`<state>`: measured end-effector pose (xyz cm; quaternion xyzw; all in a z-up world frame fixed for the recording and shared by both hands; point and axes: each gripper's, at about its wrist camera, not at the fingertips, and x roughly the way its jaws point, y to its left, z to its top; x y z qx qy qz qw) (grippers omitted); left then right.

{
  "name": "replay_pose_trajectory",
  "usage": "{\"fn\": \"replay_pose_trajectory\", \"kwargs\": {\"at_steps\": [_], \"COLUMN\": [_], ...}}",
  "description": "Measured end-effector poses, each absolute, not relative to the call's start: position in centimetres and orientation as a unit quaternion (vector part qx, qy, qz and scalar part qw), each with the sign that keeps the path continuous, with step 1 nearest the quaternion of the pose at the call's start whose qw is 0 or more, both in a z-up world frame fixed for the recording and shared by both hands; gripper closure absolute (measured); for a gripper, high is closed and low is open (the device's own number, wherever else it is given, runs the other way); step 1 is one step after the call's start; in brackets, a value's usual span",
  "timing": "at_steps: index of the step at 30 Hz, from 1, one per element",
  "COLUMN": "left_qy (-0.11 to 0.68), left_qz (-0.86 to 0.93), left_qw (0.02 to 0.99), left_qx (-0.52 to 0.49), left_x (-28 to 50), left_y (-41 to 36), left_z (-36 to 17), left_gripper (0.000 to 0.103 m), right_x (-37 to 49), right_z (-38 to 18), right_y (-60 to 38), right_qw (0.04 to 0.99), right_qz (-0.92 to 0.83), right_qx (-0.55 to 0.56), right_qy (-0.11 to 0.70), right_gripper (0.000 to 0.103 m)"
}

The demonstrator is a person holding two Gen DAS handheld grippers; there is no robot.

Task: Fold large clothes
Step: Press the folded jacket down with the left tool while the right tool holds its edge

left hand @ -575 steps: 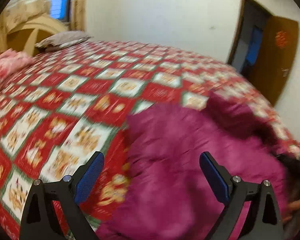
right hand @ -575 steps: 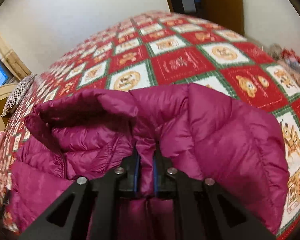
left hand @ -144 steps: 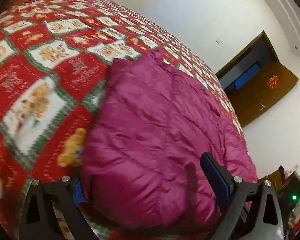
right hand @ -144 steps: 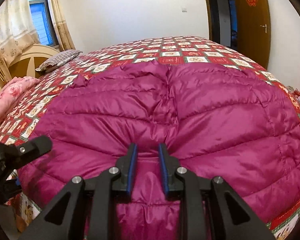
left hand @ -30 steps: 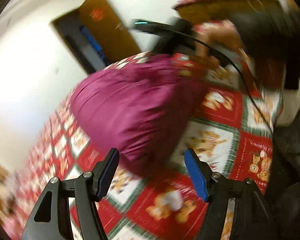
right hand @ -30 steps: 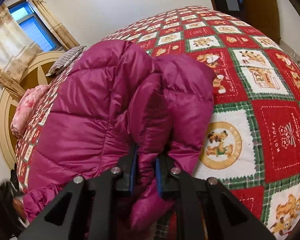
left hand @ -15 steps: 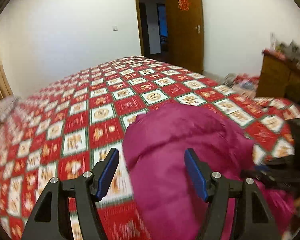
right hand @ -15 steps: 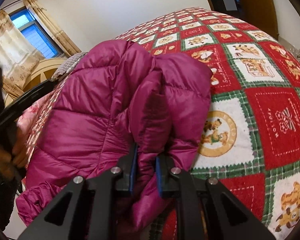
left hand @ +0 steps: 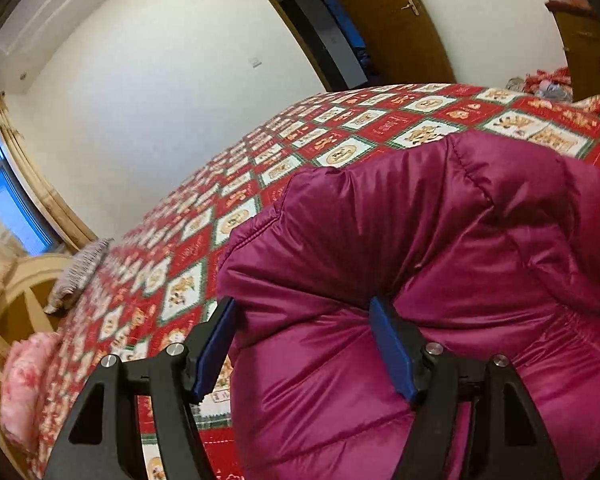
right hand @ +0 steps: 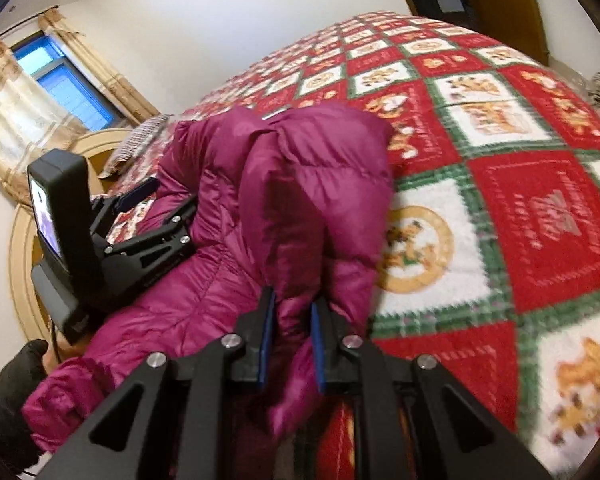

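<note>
A magenta puffer jacket [left hand: 420,240] lies bunched and partly folded on the bed. In the left wrist view my left gripper [left hand: 304,344] stands open, and a rounded fold of the jacket's edge sits between its blue pads [left hand: 392,348]. My right gripper [right hand: 292,340] pinches a hanging flap of the jacket [right hand: 300,184] at the near edge; its jaws are opening slightly with the fabric still between them. The right wrist view also shows the left gripper [right hand: 168,198] at the jacket's left side, held by a black-gloved hand [right hand: 16,376].
A red, white and green patterned quilt [right hand: 540,200] covers the bed. A striped pillow [left hand: 80,272] and a pink blanket [left hand: 24,380] lie by the curved wooden headboard [left hand: 20,292]. A brown door [left hand: 380,20] stands open beyond the bed.
My left gripper has swung in to the jacket and now straddles its folded edge. The right gripper has barely moved, and its jaws stand a little wider on the flap.
</note>
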<state>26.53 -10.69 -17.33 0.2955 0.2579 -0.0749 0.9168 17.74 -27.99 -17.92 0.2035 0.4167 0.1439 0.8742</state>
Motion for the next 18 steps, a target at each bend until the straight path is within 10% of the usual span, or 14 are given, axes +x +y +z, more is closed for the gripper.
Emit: {"fn": "replay_pose_trajectory", "kwargs": {"at_steps": [9,18], "left_qy": [0.248,0.258], "left_qz": [-0.052,-0.051], "left_qw": [0.918,0.923], "left_qx": [0.306,0.282], "left_x": [26.1,26.1], "left_y": [-10.8,-10.0], "left_z": [-17.3,-17.1], "left_gripper": [0.034,0.034], "right_x": [21.7,27.1], "right_z": [-8.4,-16.0], "right_y": [-26.9,-25.5], "right_qw": [0.898,0.869], "right_qz": [0.064,-0.015], "right_qx": [0.185,0.204], "right_qy": [0.394,0.451], "right_gripper": [0.079,0.082]}}
